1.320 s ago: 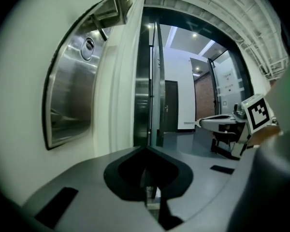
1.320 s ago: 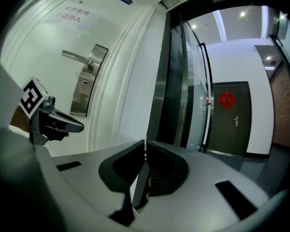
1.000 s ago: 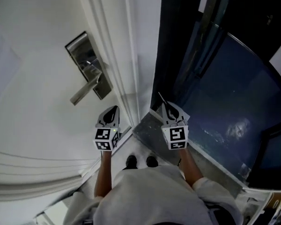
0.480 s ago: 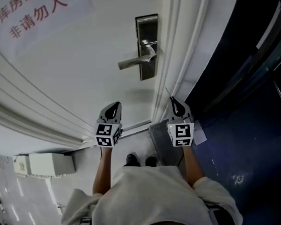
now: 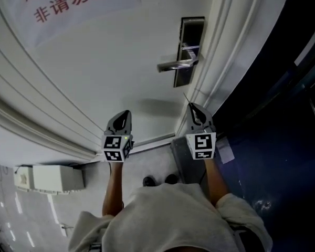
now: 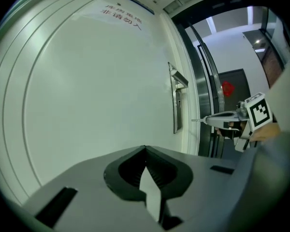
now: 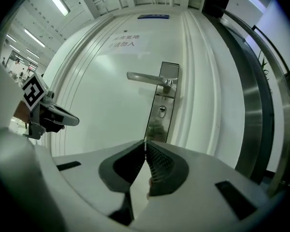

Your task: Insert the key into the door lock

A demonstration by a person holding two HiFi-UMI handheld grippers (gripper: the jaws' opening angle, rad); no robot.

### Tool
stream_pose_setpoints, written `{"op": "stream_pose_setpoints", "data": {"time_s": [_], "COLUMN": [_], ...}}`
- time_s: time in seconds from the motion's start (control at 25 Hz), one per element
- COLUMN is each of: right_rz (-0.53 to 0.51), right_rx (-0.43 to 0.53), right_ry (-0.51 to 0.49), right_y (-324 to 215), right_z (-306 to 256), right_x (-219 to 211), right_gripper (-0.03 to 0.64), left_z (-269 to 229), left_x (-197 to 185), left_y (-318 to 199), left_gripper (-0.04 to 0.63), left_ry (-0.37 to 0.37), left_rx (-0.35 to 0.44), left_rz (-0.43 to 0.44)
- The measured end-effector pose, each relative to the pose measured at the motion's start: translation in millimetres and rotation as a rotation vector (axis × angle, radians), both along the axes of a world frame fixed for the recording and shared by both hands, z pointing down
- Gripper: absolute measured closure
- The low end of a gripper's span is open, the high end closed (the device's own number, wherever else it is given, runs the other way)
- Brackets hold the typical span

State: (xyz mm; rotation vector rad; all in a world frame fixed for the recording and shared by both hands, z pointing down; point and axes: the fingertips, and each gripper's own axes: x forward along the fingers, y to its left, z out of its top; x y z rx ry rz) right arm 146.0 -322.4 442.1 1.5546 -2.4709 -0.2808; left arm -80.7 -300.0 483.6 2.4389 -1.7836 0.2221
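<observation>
My right gripper (image 5: 193, 108) has its jaws clamped on the key (image 6: 198, 121), blade aimed at the door (image 5: 110, 72) but well short of the keyhole (image 7: 161, 112) under the lever handle (image 7: 145, 78) by the door's edge. My left gripper (image 5: 126, 113) is pinched together, empty. Insertion not yet begun

Workplace corridor: white door (image 5: 94, 67), red-lettered notice (image 5: 73, 4), ceiling strip lights (image 7: 56, 0)
</observation>
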Motion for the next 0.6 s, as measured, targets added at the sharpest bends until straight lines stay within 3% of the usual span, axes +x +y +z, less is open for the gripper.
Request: {"op": "stream_pose_setpoints", "data": {"time_s": [0.6], "right_rz": [-0.008], "right_rx": [0.169], "right_ry": [0.155], "right_y": [-30.9], "right_z": [-58.3], "right_x": [11.2], "right_gripper": [0.588], "left_z": [-1.0], "left_x": [9.6], "left_y": [-6.6], "left_gripper": [0.578], "left_ry": [0.004], "left_rx": [0.011], "left_rz": [0.013]}}
